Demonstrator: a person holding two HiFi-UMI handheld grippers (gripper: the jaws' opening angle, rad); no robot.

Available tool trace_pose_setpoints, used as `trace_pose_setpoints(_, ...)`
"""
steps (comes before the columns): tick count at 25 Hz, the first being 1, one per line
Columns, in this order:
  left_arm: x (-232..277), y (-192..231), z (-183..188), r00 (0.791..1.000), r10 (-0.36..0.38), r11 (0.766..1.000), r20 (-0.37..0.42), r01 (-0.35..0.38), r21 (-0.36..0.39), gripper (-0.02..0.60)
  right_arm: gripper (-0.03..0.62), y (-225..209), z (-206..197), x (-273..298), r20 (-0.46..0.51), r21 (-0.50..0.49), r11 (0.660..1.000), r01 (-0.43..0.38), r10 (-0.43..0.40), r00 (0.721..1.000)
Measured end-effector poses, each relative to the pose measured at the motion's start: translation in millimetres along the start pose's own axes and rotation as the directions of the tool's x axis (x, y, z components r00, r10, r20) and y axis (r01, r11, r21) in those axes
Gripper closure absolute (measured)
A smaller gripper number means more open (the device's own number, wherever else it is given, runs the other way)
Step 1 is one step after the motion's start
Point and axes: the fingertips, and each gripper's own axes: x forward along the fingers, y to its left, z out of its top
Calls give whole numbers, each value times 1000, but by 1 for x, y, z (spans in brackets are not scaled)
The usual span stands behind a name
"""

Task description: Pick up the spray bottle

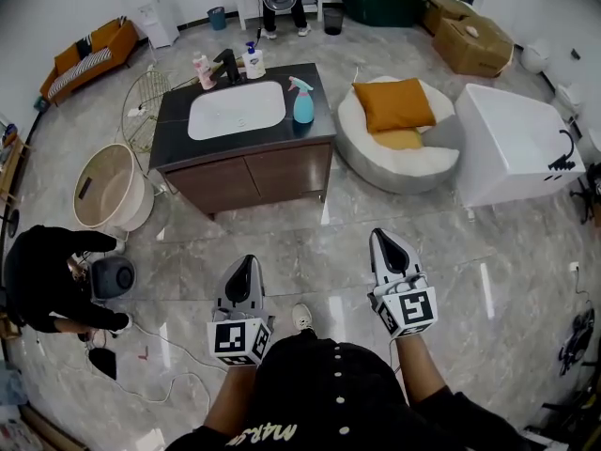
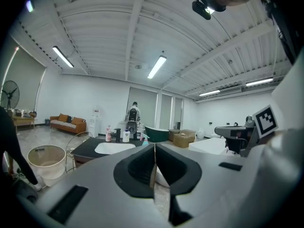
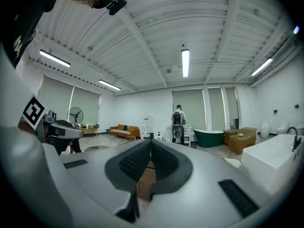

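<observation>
The blue spray bottle (image 1: pixel 302 101) stands upright on the right end of a black vanity top (image 1: pixel 174 130), beside the white sink (image 1: pixel 236 110). Both grippers hover over the marble floor, well short of the cabinet, pointing toward it. In the head view my left gripper (image 1: pixel 247 262) is shut with nothing in it, below the cabinet's front. My right gripper (image 1: pixel 383 238) is also shut and empty, off to the right of the cabinet. The left gripper view shows jaws (image 2: pixel 154 151) pressed together. In the right gripper view the jaws (image 3: pixel 150 151) meet too, with nothing between them.
On the counter's far edge stand a pink bottle (image 1: pixel 202 71), a black faucet (image 1: pixel 228 65) and a white pump bottle (image 1: pixel 254 61). A round white seat with orange cushions (image 1: pixel 394 125) and a white tub (image 1: pixel 512 144) lie right. A beige basket (image 1: pixel 106 187) and a crouching person (image 1: pixel 47 278) are left.
</observation>
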Motion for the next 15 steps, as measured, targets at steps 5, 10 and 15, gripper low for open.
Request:
trace_pose_setpoints(5, 35, 24, 5, 1000, -25, 1000, 0, 25, 1, 565, 599, -5, 2, 40, 4, -3, 1000, 26, -26, 1000)
trace_pose_setpoints(10, 67, 32, 5, 999, -46, 999, -17, 46, -2, 565, 599, -13, 1, 66, -1, 9, 999, 36, -36, 999)
trace_pose_setpoints(15, 105, 40, 1, 998, -58, 998, -37, 58, -4, 565, 599, -31, -7, 99, -7, 16, 999, 44, -44, 999)
